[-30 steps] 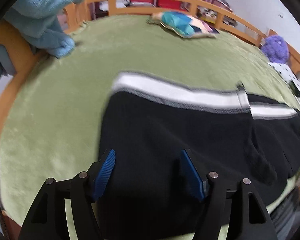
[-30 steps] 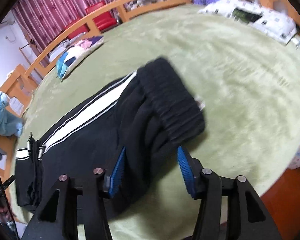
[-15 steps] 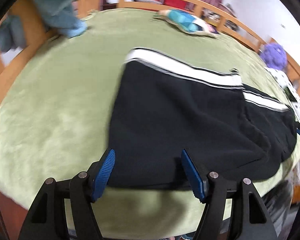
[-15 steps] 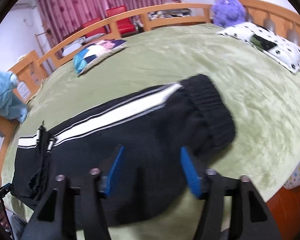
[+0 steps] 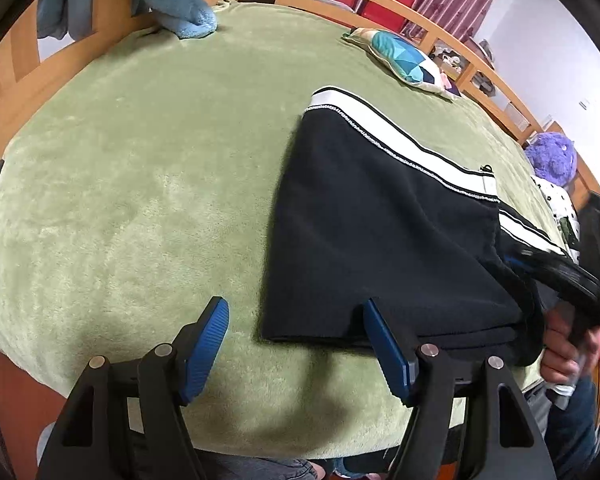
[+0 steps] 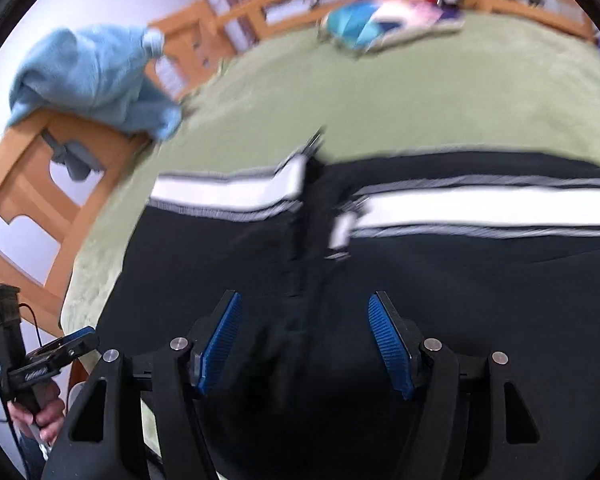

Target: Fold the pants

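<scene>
Since the earlier frame the right gripper [image 6: 304, 340] has swung from the cuff end toward the fold in the middle, its jaws having just been opening, now spread and empty above the cloth. The black pants [image 5: 380, 232] lie folded once near the bed's [image 5: 140, 184] front edge. The left gripper [image 5: 296, 344] hangs open at their near left corner, gripping nothing. The second fold looks next: each gripper must pinch an edge.
</scene>
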A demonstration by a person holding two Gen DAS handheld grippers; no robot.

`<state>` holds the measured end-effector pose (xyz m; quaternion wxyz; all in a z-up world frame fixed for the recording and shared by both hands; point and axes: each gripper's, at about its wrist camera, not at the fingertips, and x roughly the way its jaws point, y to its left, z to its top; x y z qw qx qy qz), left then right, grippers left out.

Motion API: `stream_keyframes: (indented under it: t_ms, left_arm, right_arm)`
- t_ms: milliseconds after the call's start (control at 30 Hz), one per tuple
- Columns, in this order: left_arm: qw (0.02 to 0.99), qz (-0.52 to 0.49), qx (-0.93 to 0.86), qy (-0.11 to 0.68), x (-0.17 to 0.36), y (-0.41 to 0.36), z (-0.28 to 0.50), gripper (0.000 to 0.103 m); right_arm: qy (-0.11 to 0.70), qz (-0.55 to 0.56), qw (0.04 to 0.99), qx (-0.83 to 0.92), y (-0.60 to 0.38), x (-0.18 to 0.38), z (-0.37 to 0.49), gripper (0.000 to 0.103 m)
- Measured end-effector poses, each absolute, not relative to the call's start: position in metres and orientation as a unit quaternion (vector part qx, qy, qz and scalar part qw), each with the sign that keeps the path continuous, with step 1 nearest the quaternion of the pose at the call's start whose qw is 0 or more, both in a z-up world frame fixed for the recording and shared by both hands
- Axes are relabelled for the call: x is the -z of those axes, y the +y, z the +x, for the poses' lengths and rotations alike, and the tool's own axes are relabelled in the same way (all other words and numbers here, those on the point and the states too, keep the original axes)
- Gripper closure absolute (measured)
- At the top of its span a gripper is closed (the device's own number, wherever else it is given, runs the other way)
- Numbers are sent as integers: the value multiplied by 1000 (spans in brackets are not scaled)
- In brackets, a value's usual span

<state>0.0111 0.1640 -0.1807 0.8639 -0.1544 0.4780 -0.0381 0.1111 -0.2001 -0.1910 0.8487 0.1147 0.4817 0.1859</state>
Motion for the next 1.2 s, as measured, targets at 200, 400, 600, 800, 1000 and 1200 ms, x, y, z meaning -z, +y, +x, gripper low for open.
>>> stream_keyframes:
  t_ms: [200, 400, 600, 800, 1000, 1200]
  left_arm:
    - [866, -151, 48, 474, 180, 168, 6, 34]
    - [862, -163, 53, 476, 186, 168, 7, 33]
    - [866, -158, 62, 470, 179, 163, 3, 33]
    - [860, -204, 68, 463, 185, 163, 7, 33]
    - [836, -260, 66, 478, 208, 169, 24, 34]
    - [836, -285, 64, 465, 217, 164, 36, 36]
  right_arm:
    - [463, 175, 845, -200, -207, 185, 122, 89]
    - [523, 125, 827, -163, -210, 209, 113, 78]
    - [481, 135, 845, -190, -220, 175, 59, 59]
    - [533, 74, 820, -195, -203, 209, 35, 61]
    - [512, 105, 829, -199, -218, 189, 20, 60]
    - [477, 97, 861, -144, -254, 170, 6, 54]
